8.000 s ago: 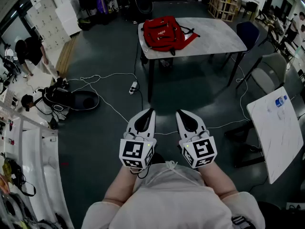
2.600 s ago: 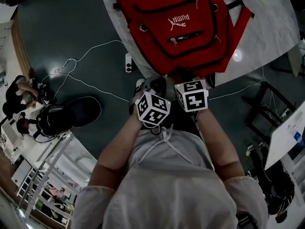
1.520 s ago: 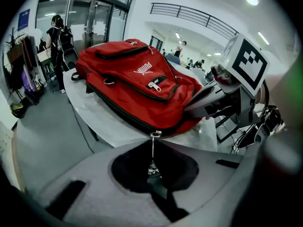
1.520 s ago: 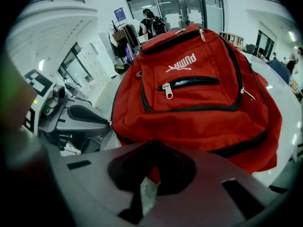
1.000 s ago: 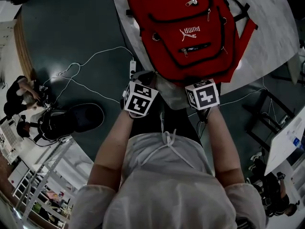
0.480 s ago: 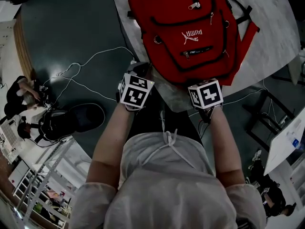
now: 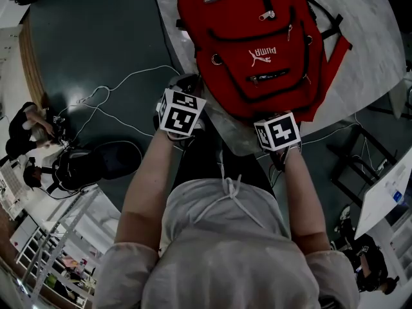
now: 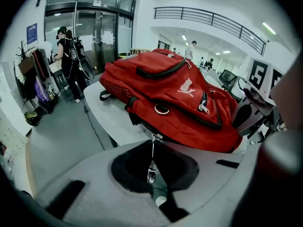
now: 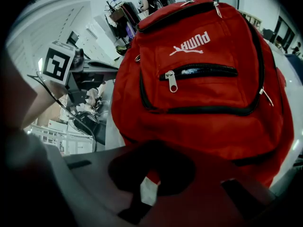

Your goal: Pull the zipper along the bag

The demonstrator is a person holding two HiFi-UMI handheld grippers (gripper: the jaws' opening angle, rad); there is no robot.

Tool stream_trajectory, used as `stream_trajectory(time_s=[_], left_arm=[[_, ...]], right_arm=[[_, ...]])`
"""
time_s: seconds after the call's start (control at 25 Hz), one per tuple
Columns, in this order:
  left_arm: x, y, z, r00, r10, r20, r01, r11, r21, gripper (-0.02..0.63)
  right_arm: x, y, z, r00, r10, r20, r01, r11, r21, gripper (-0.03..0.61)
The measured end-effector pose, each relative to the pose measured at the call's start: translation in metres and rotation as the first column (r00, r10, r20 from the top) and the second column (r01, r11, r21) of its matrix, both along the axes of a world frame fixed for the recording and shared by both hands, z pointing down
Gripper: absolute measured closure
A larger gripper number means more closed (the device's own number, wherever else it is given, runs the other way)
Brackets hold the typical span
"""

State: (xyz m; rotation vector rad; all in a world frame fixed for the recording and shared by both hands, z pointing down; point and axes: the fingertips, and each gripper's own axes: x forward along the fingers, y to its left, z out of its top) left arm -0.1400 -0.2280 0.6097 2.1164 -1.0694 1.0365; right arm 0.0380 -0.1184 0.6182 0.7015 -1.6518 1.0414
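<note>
Left tool (image 8: 152, 144) pinches the zipper pull (image 8: 151, 171) of the backpack (image 8: 180, 93).

The backpack (image 7: 257, 44) is bright red, with black zip lines and a white logo. On its side hangs a silver zipper pull (image 8: 151, 173). Under the backpack, the table (image 7: 367, 50) is pale grey and cloudy. Beside the backpack, the marker cubes (image 7: 182, 112) (image 7: 277, 131) show black-and-white squares. Left of the backpack, the floor (image 7: 96, 37) is dark grey.
</note>
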Motion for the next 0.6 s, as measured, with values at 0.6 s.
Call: stream_trajectory(time_s=[0.6], left_arm=[[-0.013,-0.044,0.001,0.999,0.015,0.040,-0.015,1.000,0.018,0.591]], right_arm=[[-0.001,0.000,0.000,1.000,-0.017,-0.003,0.017,1.000,-0.011,0.554]])
